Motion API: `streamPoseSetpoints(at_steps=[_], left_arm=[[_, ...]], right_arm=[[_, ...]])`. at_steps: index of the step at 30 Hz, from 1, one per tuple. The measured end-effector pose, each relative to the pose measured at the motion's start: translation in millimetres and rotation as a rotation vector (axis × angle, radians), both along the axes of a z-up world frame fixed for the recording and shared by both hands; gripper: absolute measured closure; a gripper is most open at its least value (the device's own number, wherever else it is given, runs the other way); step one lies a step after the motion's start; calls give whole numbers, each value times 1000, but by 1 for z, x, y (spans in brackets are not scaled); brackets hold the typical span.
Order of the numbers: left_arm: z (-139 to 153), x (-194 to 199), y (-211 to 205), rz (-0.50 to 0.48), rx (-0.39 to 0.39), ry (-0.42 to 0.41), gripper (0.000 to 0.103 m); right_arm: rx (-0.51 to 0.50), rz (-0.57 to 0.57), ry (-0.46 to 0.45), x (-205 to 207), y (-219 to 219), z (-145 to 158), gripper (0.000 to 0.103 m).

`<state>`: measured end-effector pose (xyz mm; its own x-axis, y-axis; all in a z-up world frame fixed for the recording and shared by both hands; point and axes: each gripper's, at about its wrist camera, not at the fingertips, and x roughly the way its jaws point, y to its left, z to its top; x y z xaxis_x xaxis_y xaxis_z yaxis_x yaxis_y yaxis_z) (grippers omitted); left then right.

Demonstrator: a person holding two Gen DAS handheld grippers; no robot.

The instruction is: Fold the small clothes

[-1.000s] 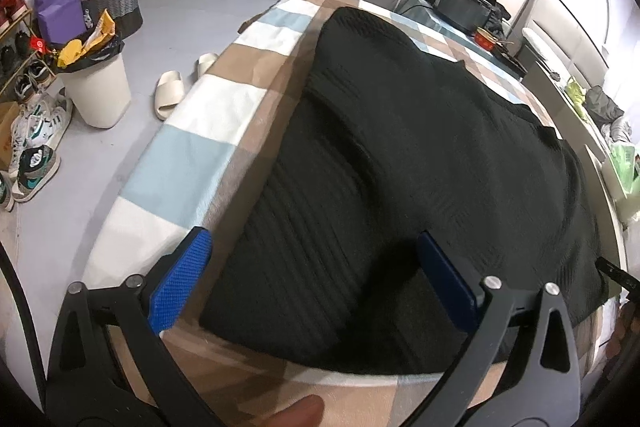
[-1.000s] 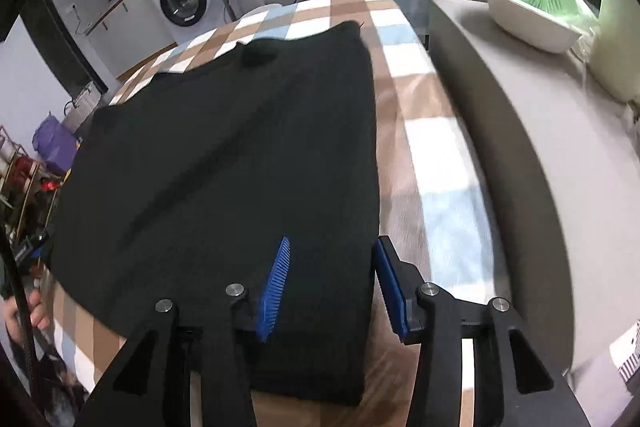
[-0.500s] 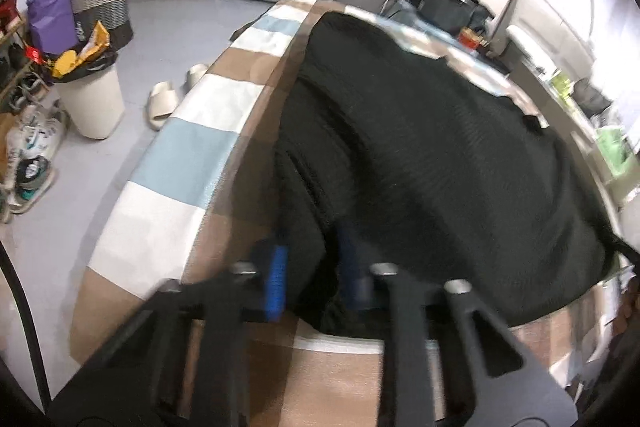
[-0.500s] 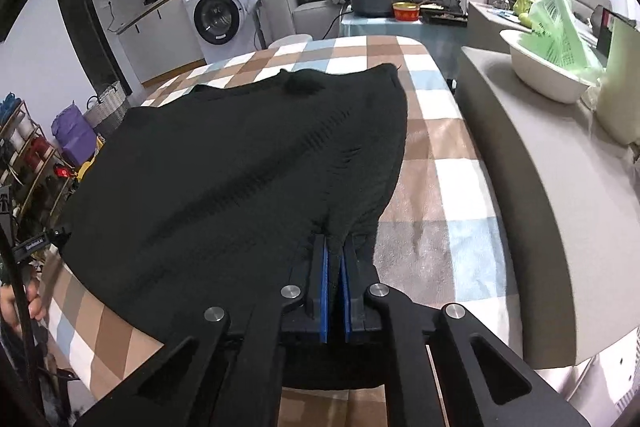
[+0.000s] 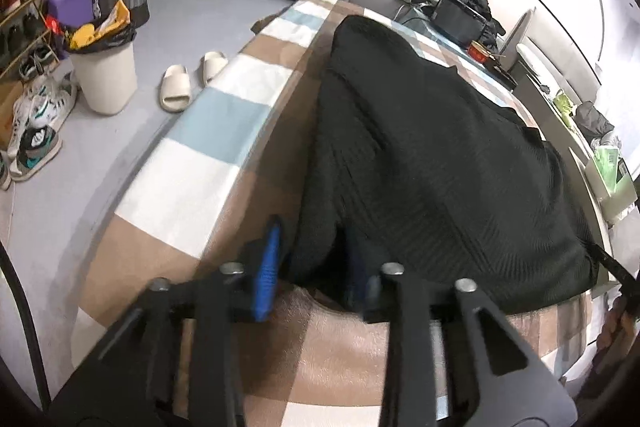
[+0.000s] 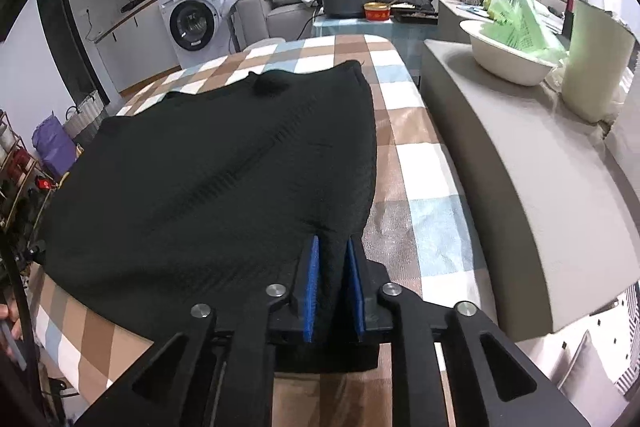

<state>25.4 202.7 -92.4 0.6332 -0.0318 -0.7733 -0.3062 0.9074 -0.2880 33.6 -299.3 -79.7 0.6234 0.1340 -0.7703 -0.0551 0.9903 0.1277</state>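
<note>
A black knit garment (image 5: 432, 163) lies spread over a checked blanket (image 5: 224, 131) on the table; it also shows in the right wrist view (image 6: 224, 179). My left gripper (image 5: 312, 247) is shut on the garment's near left corner, with bunched cloth between the blue pads. My right gripper (image 6: 332, 259) is shut on the garment's near right corner, a fold of cloth pinched between its blue pads (image 6: 311, 279). Both corners are lifted slightly off the blanket.
A grey sofa arm (image 6: 500, 163) runs along the table's right side with a white bowl (image 6: 508, 59) on it. On the floor to the left stand a white bin (image 5: 104, 75), slippers (image 5: 176, 87) and shoes. A washing machine (image 6: 192, 23) stands at the back.
Both grippers were open over the near hem a second ago. They closed on the garment's two near corners and have drawn the cloth up and toward me.
</note>
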Motion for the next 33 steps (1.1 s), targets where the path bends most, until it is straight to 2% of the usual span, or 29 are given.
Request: streamPoseSetpoints(at_steps=[2, 6, 8, 10, 14, 15, 19, 20, 21, 23, 26, 30, 33], left_arm=[[-1, 0, -4, -16, 7, -3, 74], [-1, 0, -9, -27, 36, -10, 74], [-1, 1, -9, -23, 30, -5, 74], [-2, 1, -9, -21, 29, -2, 74], [-3, 3, -11, -21, 41, 3, 74], [-4, 4, -11, -22, 43, 5, 74], [-4, 6, -11, -26, 43, 8, 74], [-4, 6, -11, -28, 40, 8, 74], [-5, 6, -10, -29, 40, 9, 74], [-5, 6, -10, -31, 42, 9, 74], [-5, 6, -9, -34, 45, 13, 74], [-5, 6, -9, -29, 52, 17, 72], [-1, 4, -9, -15, 70, 15, 72]], right_arm=[[11, 13, 1, -6, 2, 0, 75], [36, -3, 74, -8, -1, -14, 74], [117, 4, 78, -12, -10, -13, 74], [149, 26, 77, -16, -13, -10, 74], [139, 102, 59, -25, -11, -1, 72], [137, 119, 66, -26, -11, -1, 69], [114, 131, 93, -26, -10, -10, 69], [96, 137, 88, -27, -9, -12, 71], [70, 144, 77, -28, -7, -13, 80], [3, 157, 55, -31, -2, -14, 89], [-63, 169, 72, -35, 1, -17, 97], [-114, 140, 103, -40, -4, -20, 97], [-94, 121, 58, -45, -6, -7, 95]])
